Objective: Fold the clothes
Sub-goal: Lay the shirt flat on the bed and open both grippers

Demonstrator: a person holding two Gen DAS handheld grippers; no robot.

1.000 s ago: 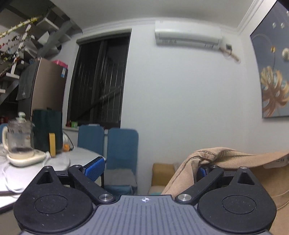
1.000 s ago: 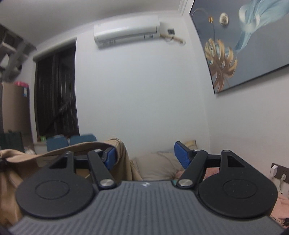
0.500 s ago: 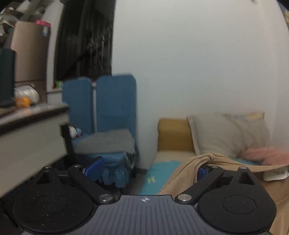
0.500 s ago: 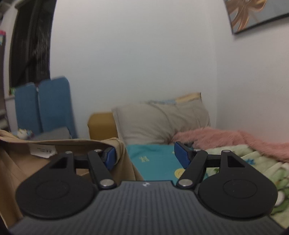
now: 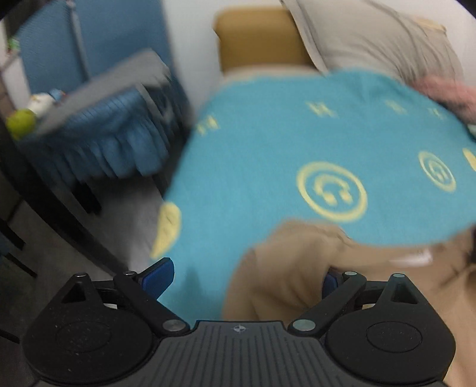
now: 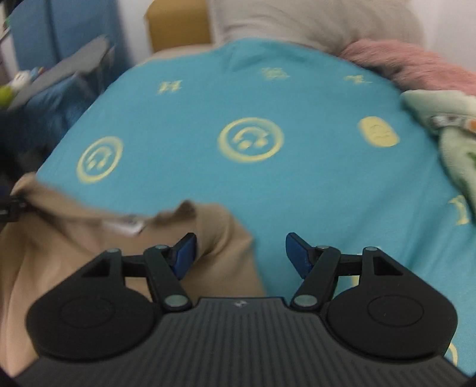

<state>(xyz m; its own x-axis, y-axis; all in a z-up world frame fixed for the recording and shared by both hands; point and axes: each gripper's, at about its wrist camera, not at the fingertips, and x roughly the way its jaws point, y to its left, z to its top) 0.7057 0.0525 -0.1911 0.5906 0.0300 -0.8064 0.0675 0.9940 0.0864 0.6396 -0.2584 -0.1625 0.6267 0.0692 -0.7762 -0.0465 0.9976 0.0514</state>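
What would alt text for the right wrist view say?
A tan garment drapes over the inner finger of the open right gripper, above a teal bedsheet printed with yellow headphone circles. A beige pillow, pink blanket and green blanket lie beyond; the image is blurred.

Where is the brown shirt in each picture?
Left wrist view: the brown shirt is at the lower right, draped over the right finger of the left gripper.
Right wrist view: the shirt is at the lower left, over the left finger of the right gripper.
Shared landmark: the blue sheet with yellow headphone circles lies behind it in both.
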